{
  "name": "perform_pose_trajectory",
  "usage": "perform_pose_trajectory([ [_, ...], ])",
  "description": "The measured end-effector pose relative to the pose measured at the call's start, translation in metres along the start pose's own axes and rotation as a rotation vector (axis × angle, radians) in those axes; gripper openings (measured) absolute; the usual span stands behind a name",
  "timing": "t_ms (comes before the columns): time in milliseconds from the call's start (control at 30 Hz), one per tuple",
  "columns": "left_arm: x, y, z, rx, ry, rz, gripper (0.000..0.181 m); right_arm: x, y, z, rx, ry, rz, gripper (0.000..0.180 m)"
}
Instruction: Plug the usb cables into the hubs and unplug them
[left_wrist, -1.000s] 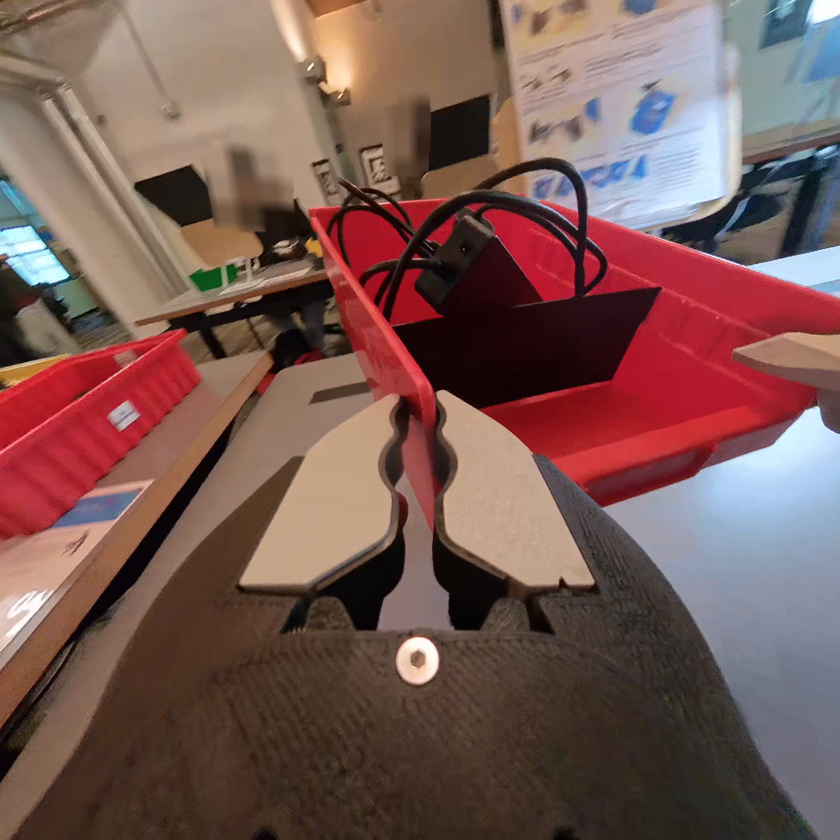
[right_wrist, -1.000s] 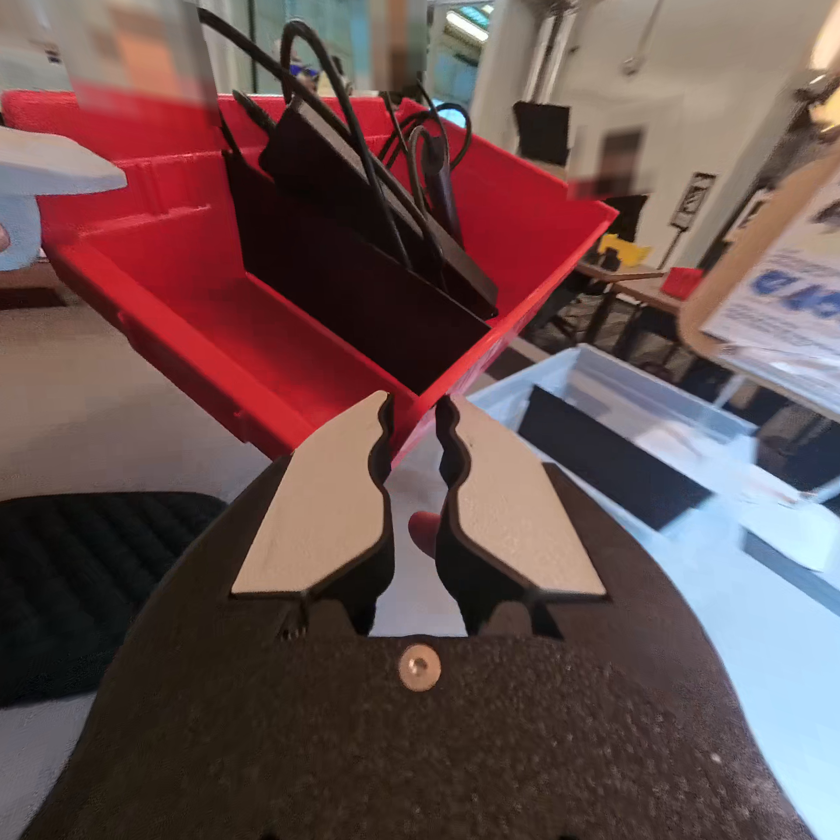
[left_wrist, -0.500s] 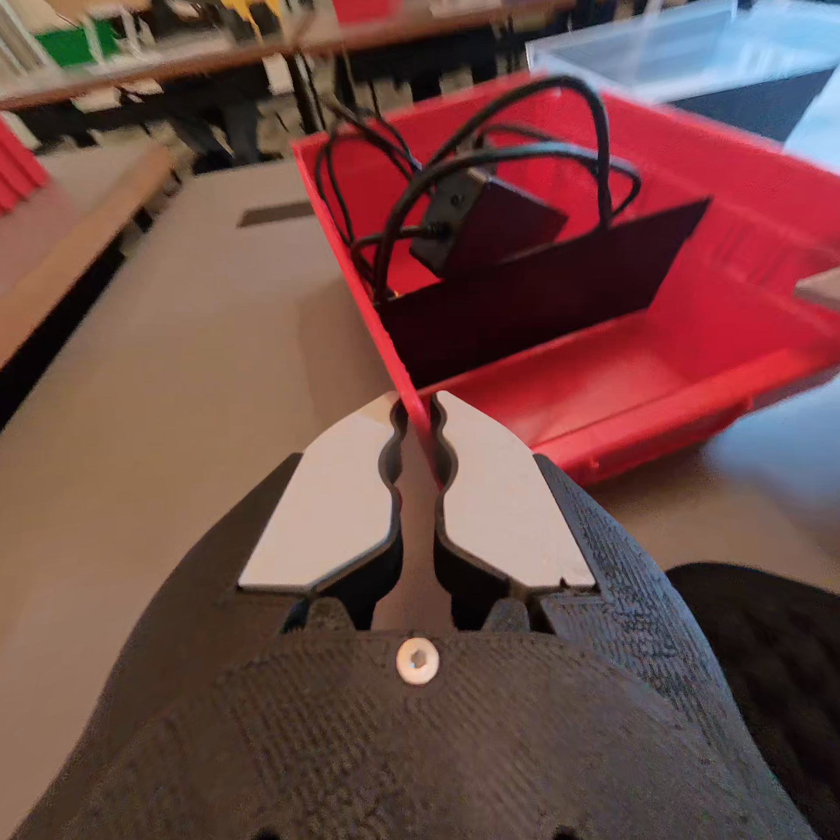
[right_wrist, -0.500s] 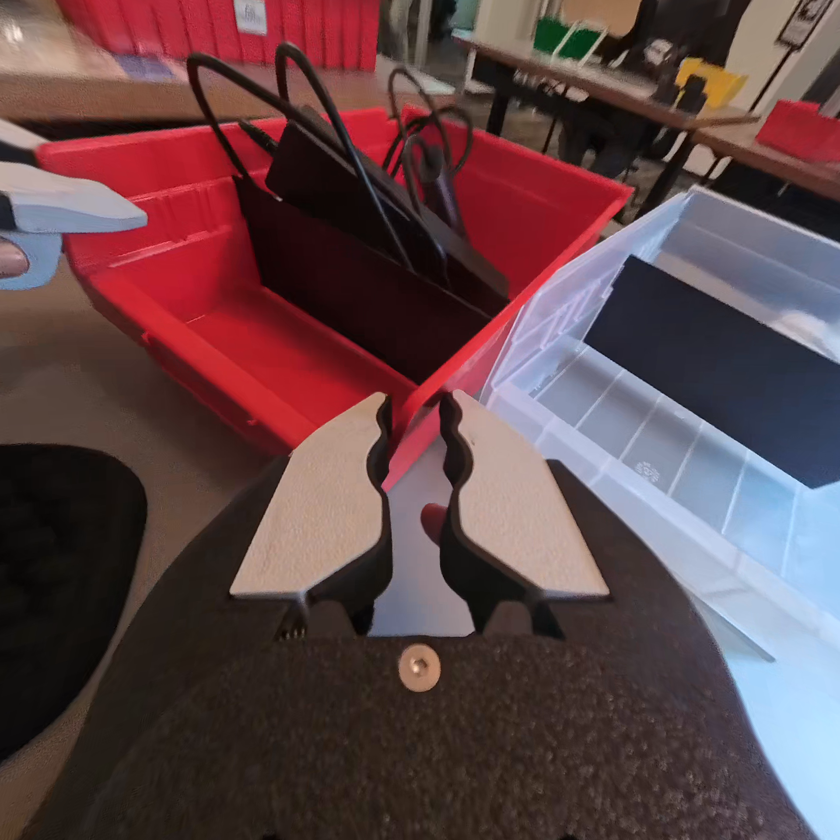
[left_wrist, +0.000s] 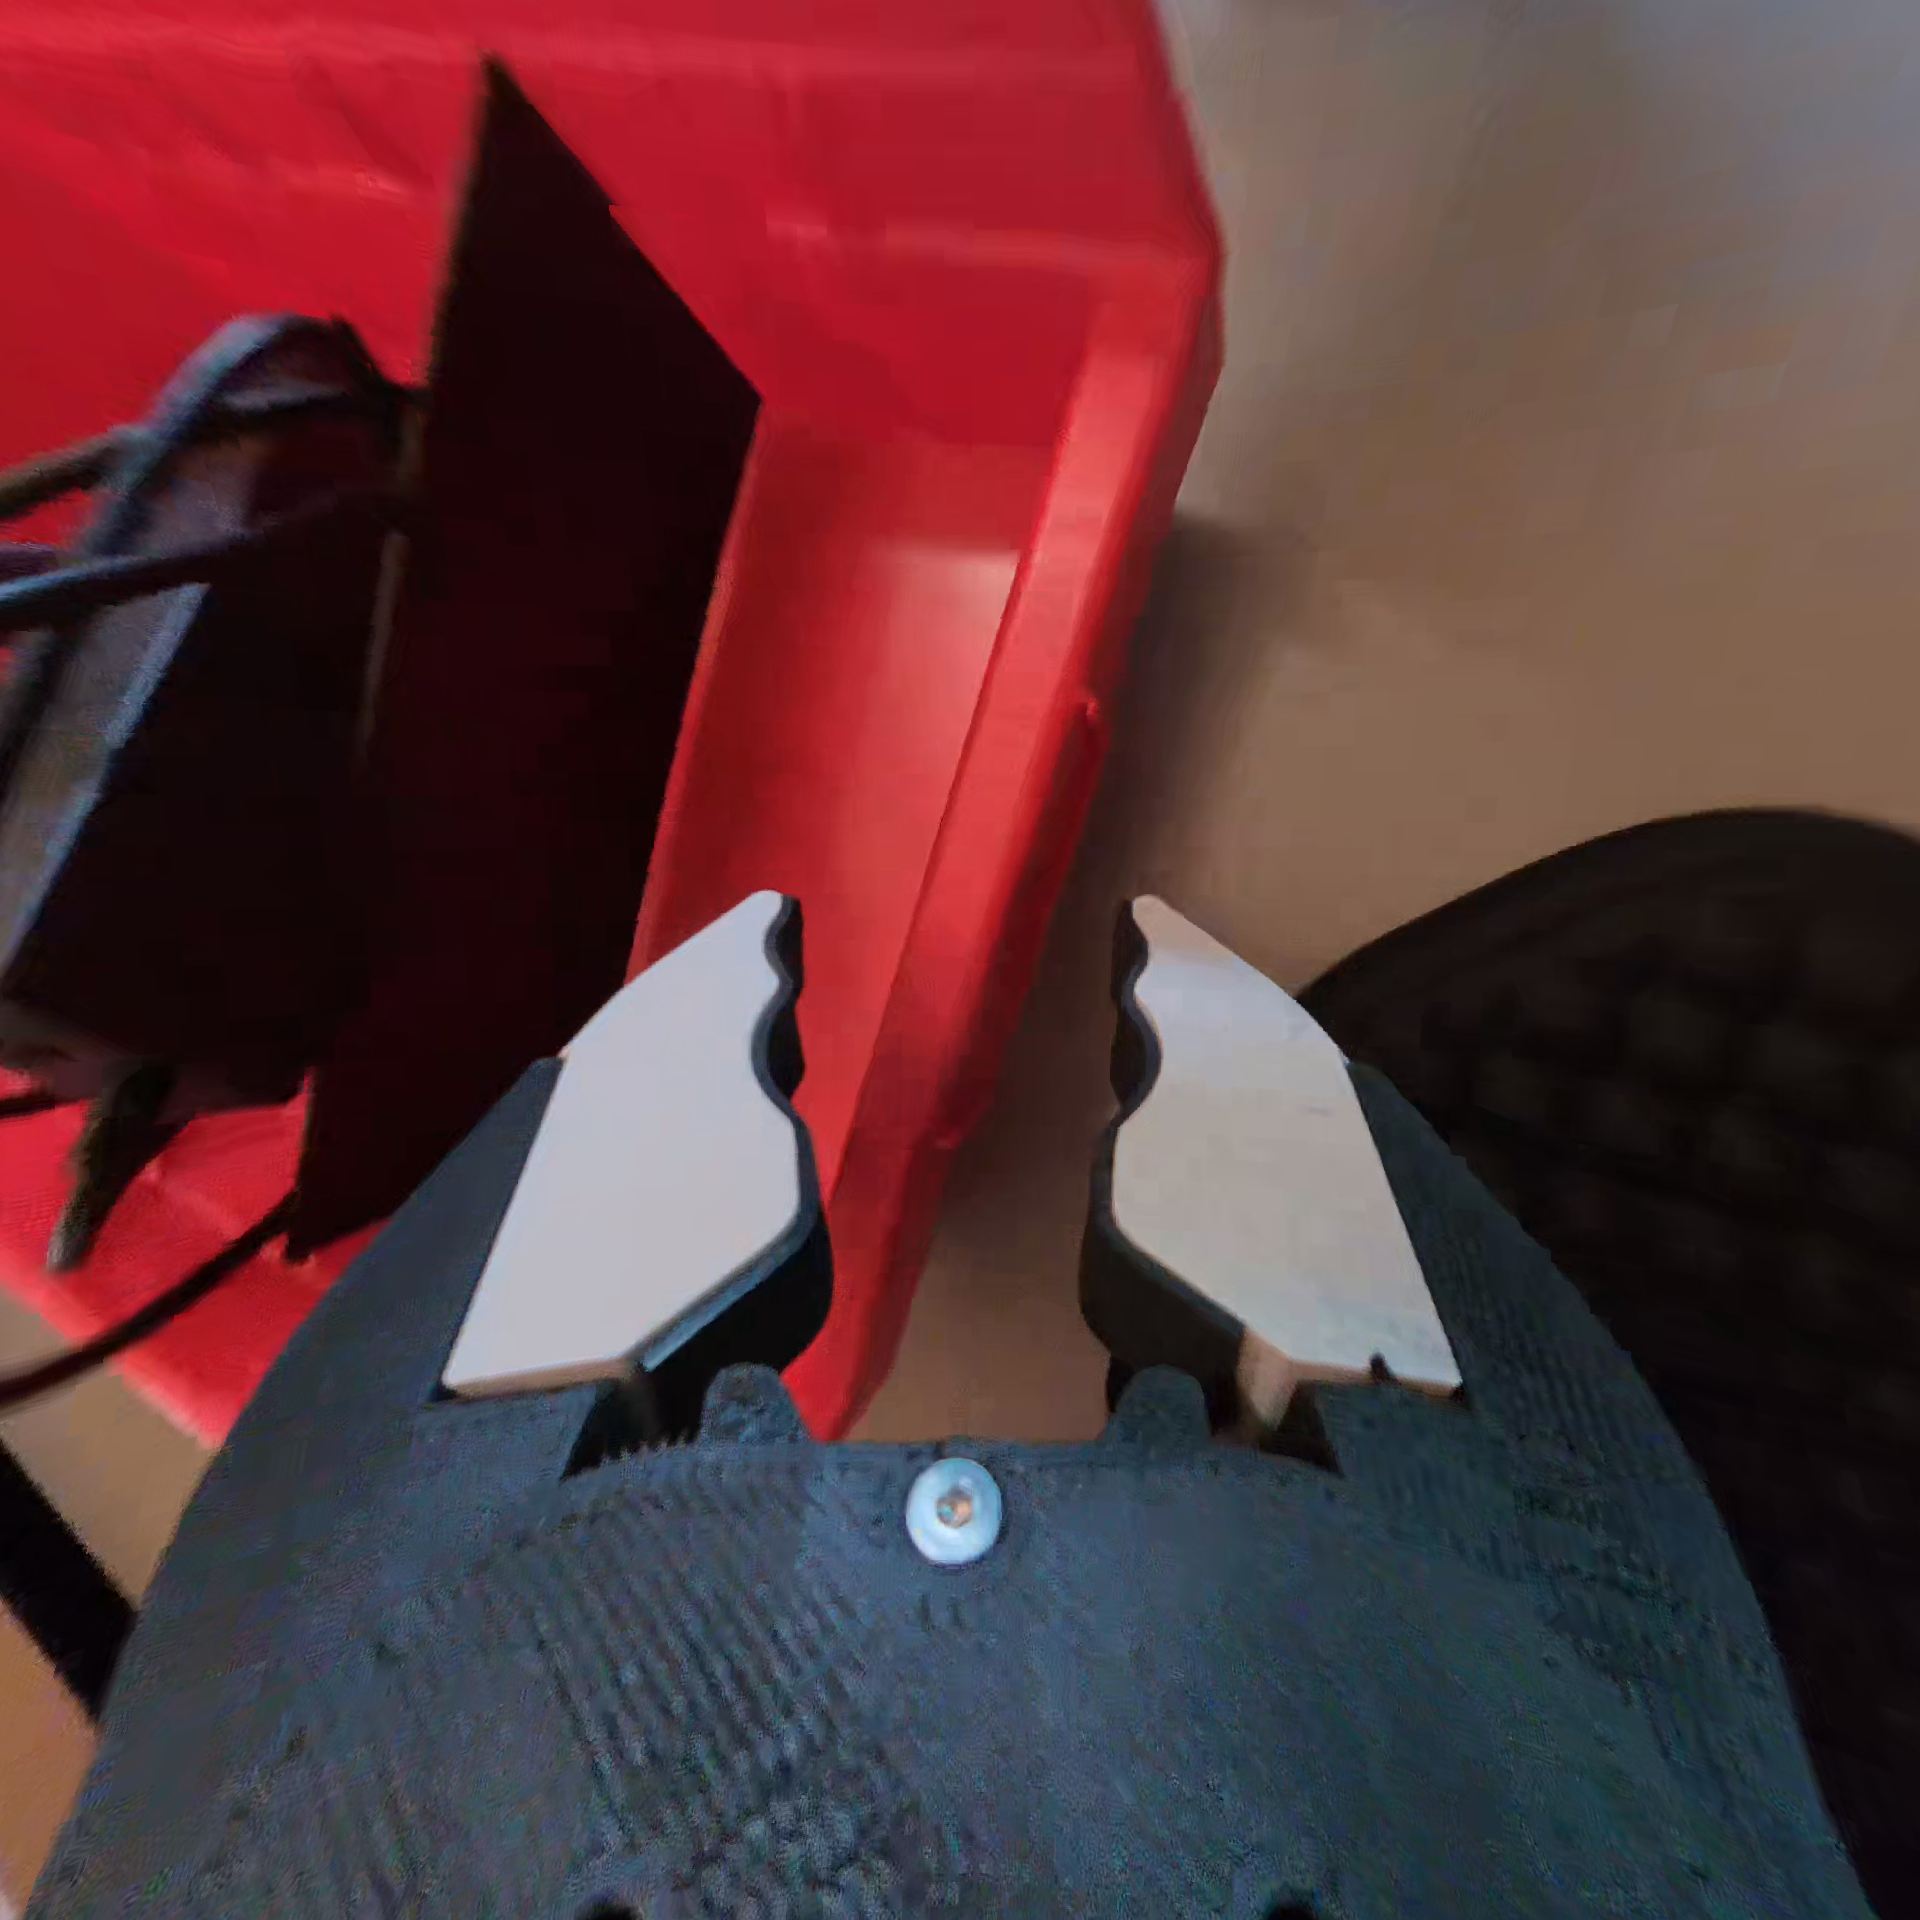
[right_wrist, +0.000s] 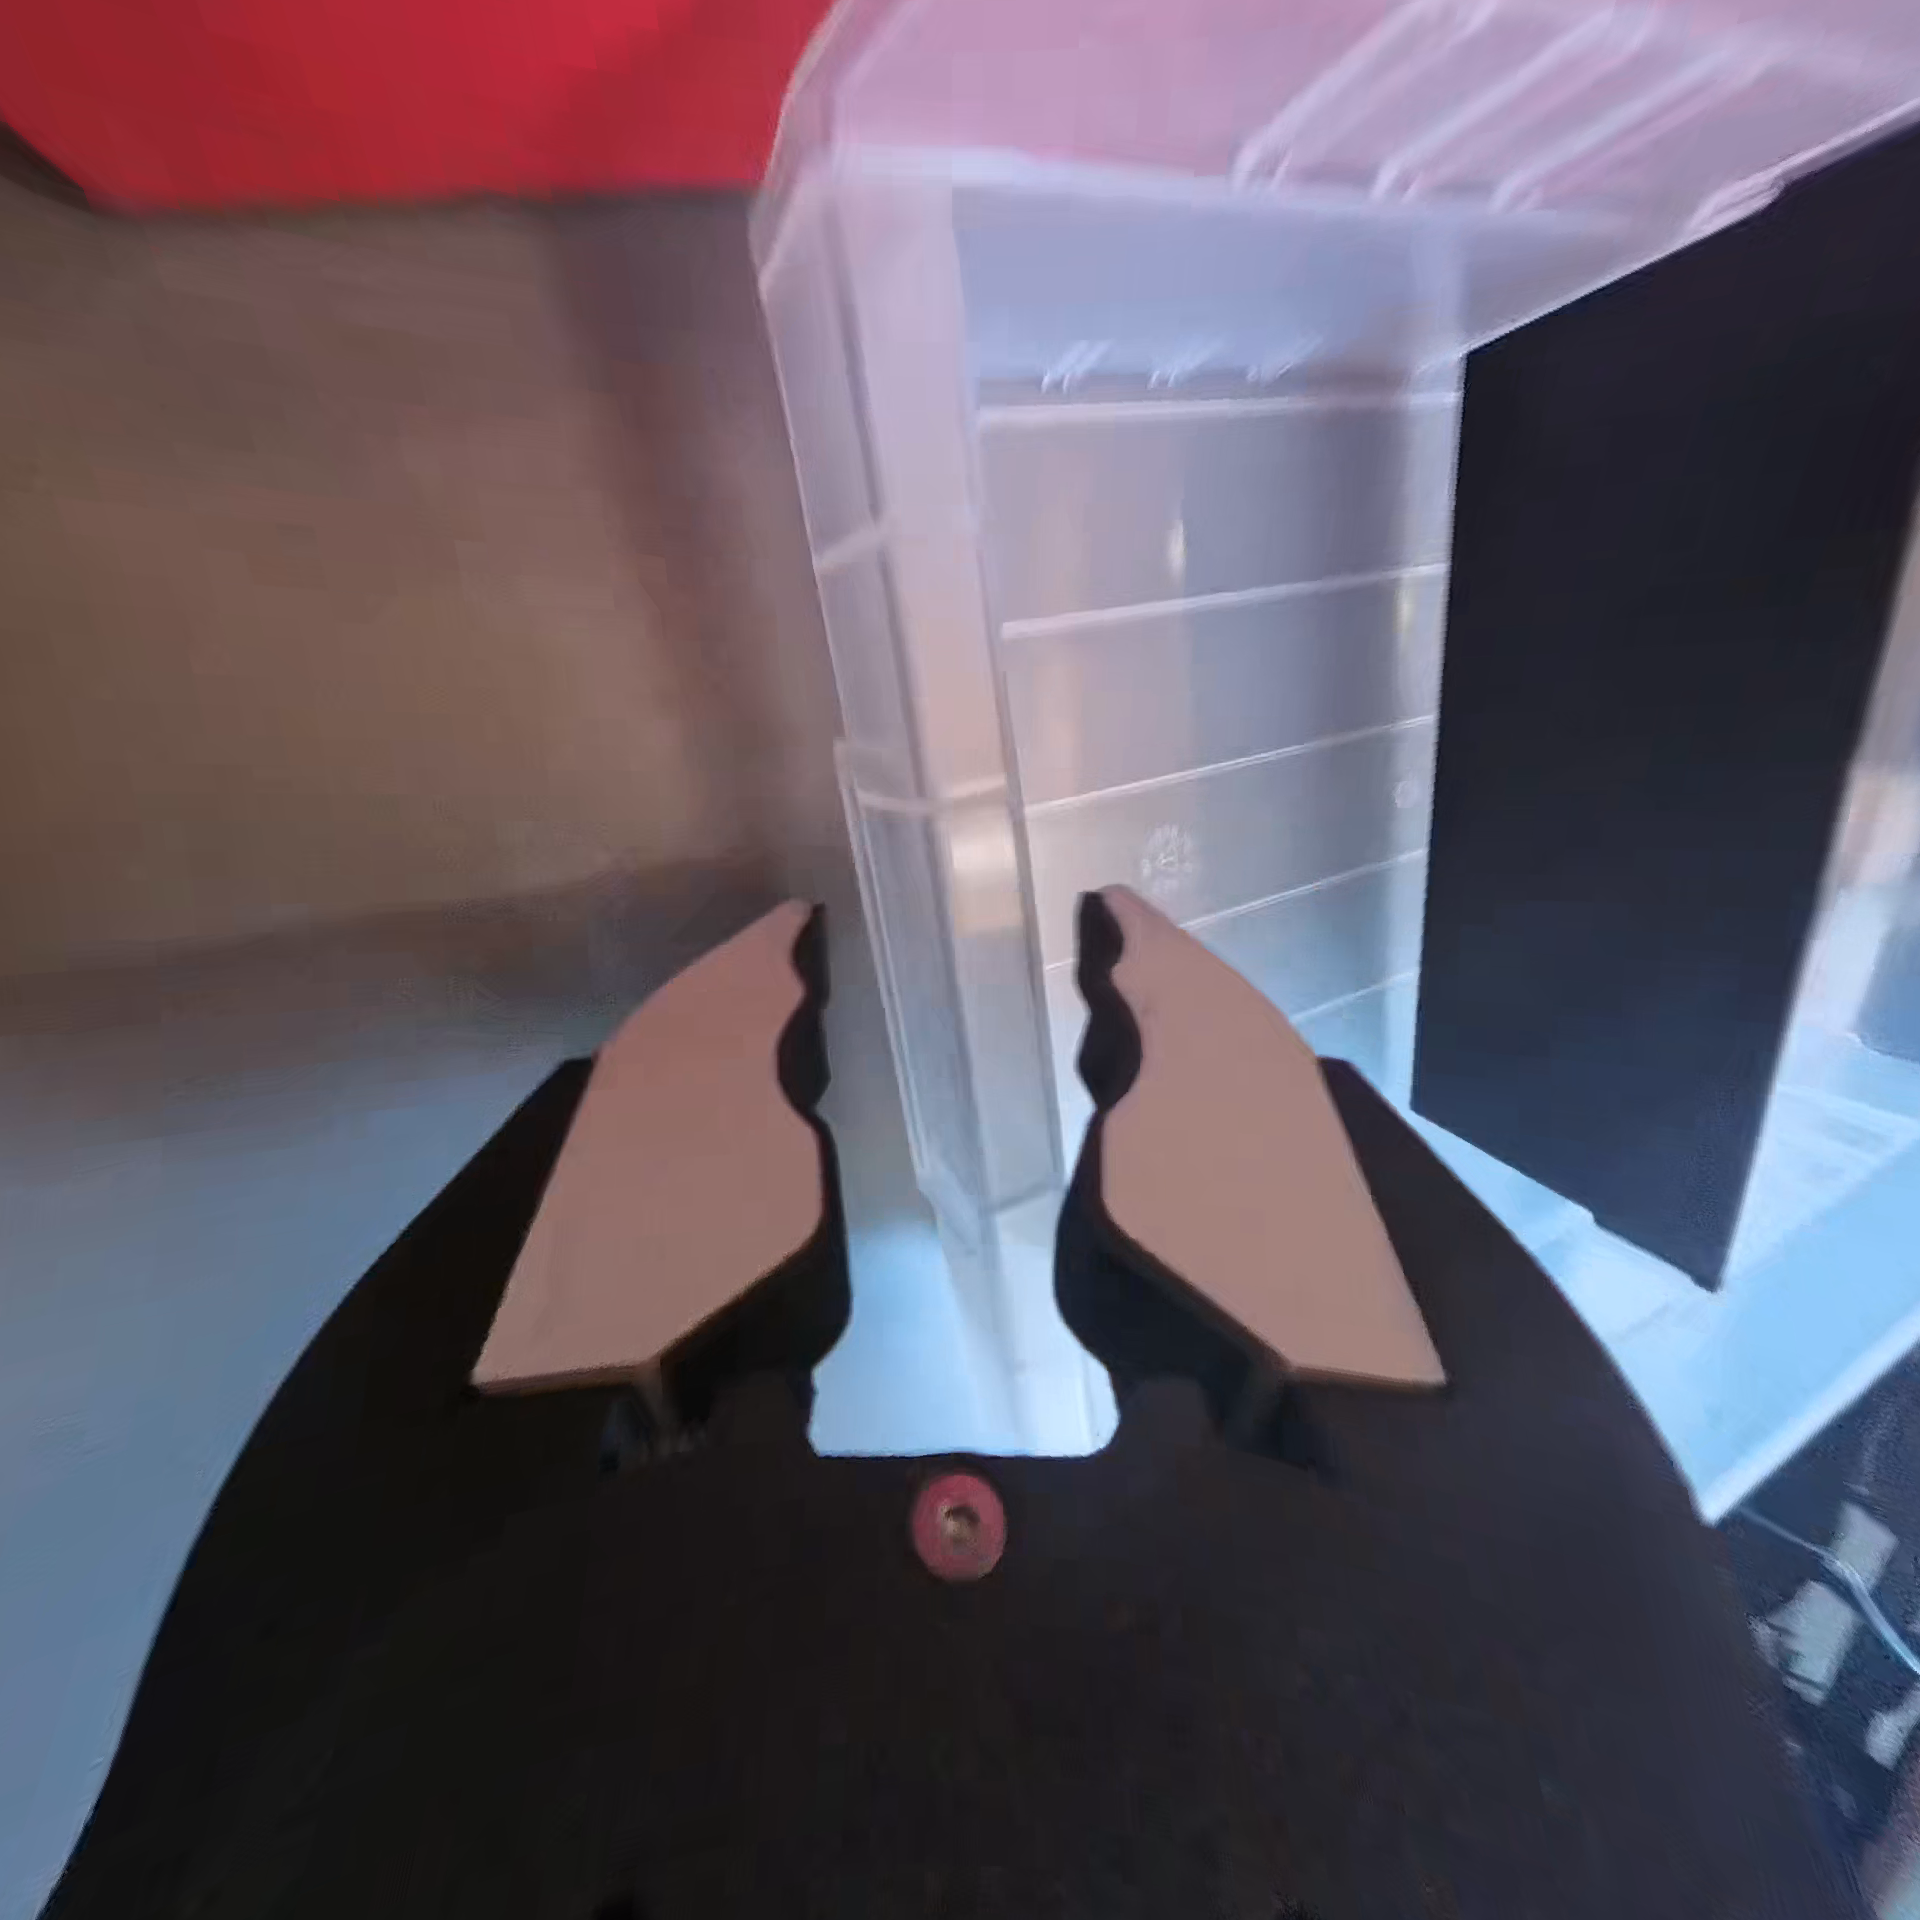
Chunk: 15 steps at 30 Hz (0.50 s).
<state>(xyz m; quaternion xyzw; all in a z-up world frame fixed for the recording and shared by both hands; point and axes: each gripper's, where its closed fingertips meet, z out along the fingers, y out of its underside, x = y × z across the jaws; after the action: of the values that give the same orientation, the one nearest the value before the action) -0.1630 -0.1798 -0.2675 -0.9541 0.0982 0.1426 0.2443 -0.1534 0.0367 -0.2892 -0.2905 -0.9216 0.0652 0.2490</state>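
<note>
Left gripper (left_wrist: 961, 914) stands wide open over the near front edge of the red bin (left_wrist: 1039, 582), gripping nothing; one finger sits over the bin's lip, the other over bare table; right gripper (right_wrist: 948, 914) also open and empty, its fingers either side of the near corner of the clear plastic tub (right_wrist: 935, 727), not visibly touching it.

Task's things: a dark hub (left_wrist: 197, 748) with black cables (left_wrist: 114, 540) looped on it lies in the far-left compartment of the red bin, behind the black divider (left_wrist: 540, 644); both blurred, so plug ends cannot be told apart; whether any cable is seated in the hub, cannot tell.

Step in hand, as I judge it: bins set down, reach for hub and cable comes next; plugging not begun. To do it well: bring the left gripper over the divider and pinch the hub by its body, clear of the ports; let the right take a cable just behind its plug, not by the slack; lift the loops free first, since they look tangled and may drag the hub.

Surface: beige tabletop (left_wrist: 1558, 416), matte; a black textured mat (left_wrist: 1683, 1143) at near right of the red bin; a second black panel (right_wrist: 1662, 727) stands upright inside the clear tub; table reads pale blue near the tub; room beyond not in view.
</note>
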Motion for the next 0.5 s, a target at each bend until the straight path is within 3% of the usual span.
perform_pose_trajectory([
  [33,0.0,0.005,0.009,-0.047,0.021,0.027,0.049,0.003,0.003,0.001,0.011,0.024,-0.03,0.039],
  [133,0.005,0.001,0.021,-0.032,0.109,0.067,0.031,-0.008,0.01,-0.01,0.034,0.006,-0.034,0.035],
  [300,-0.008,-0.006,0.028,-0.003,0.011,0.119,0.028,-0.039,0.045,-0.049,0.043,0.076,0.087,0.032],
  [500,-0.014,-0.008,0.031,0.019,-0.007,0.14,0.028,-0.088,0.115,-0.099,0.036,0.189,0.23,0.035],
])
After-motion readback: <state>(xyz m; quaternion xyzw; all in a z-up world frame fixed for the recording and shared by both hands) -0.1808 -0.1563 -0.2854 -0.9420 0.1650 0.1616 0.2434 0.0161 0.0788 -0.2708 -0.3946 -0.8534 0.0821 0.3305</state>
